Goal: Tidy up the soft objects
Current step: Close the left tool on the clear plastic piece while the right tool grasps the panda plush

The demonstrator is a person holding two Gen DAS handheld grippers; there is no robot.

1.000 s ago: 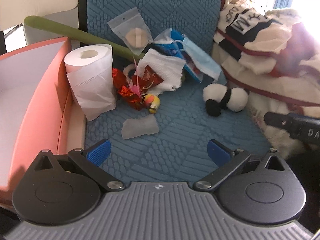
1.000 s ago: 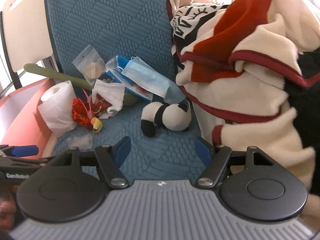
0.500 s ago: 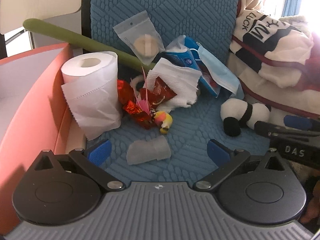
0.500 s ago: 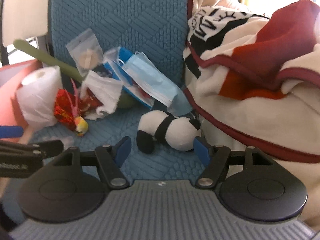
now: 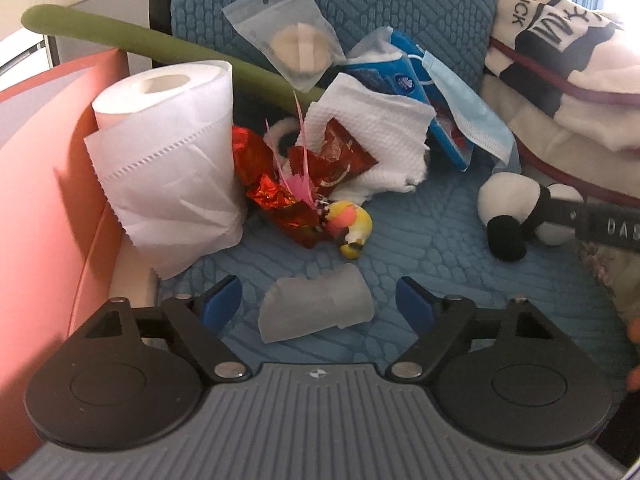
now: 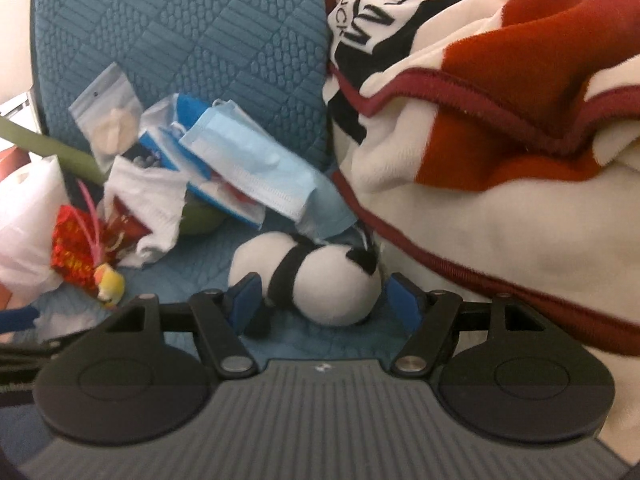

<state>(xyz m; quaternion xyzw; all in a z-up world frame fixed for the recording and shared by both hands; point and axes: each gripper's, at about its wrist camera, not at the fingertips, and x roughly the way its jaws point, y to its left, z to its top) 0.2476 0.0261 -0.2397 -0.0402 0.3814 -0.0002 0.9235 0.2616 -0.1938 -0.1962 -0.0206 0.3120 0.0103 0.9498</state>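
A small panda plush lies on the blue seat cushion, between the open jaws of my right gripper; touching cannot be told. It also shows in the left wrist view, with the right gripper's finger over it. My left gripper is open around a crumpled translucent wrapper. A cream and red blanket is heaped on the right.
On the cushion lie a toilet roll, red foil wrappers, a small yellow toy, a paper towel, a blue face mask, a tissue pack, a zip bag and a green stick. A red box wall stands left.
Both grippers have moved forward. The right one has come down over the panda, which now sits between its jaws. The left one has closed in on the translucent wrapper.
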